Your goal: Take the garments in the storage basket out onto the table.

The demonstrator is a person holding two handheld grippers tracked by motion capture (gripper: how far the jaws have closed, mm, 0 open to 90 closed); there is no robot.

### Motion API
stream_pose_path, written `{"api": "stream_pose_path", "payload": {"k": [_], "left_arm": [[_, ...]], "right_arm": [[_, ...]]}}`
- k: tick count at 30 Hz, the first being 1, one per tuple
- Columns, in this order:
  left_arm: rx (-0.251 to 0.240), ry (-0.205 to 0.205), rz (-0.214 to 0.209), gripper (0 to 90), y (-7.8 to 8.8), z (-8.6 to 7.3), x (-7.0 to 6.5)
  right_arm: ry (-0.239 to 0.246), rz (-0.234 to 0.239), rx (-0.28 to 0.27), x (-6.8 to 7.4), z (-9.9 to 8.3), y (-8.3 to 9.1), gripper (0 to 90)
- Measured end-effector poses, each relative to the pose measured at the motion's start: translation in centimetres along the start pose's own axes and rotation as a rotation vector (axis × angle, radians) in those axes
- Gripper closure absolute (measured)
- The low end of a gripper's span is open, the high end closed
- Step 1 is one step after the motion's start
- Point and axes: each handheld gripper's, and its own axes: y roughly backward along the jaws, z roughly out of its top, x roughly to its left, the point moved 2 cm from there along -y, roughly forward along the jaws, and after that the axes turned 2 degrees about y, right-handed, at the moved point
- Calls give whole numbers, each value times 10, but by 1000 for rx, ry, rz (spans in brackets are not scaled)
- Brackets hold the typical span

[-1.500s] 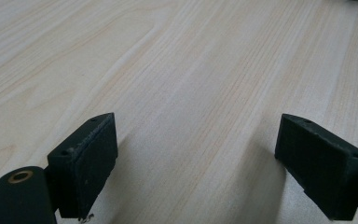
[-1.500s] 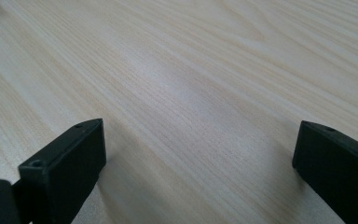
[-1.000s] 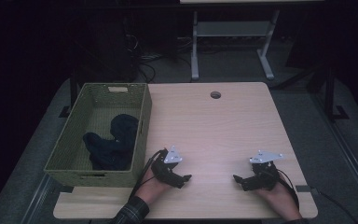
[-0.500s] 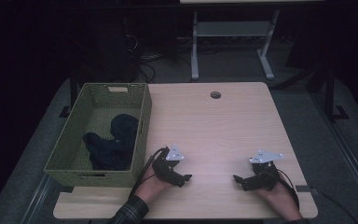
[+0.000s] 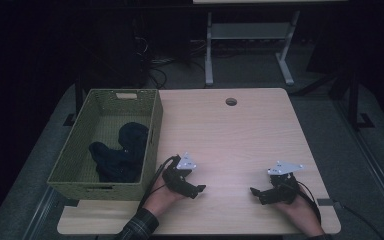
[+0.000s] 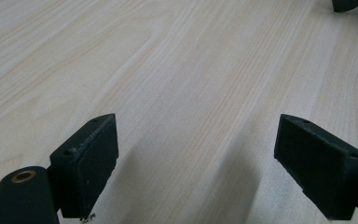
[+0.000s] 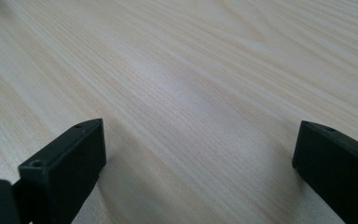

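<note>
Grippers: two, left gripper (image 5: 198, 190), right gripper (image 5: 254, 192)
Jaws: both pairs spread wide, holding nothing, low over bare worktop (image 5: 240, 135)
Basket (image 5: 152, 130): one, beyond the left jaws, with dark cloth (image 5: 120, 155) inside

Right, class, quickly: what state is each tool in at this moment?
Left tool: open, holding nothing, above the bare table.
Right tool: open, holding nothing.

From here I can't make out what the dark cloth (image 5: 120, 155) in the basket (image 5: 75, 150) is. My forearms run off the bottom edge, and the room behind is too dark to read.
</note>
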Motion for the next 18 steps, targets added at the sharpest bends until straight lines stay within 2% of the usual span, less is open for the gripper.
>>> {"api": "stream_pose_path", "payload": {"k": [18], "left_arm": [[-7, 13, -19, 134, 11, 9, 1]], "right_arm": [[0, 0, 0, 0, 0, 0, 23]]}}
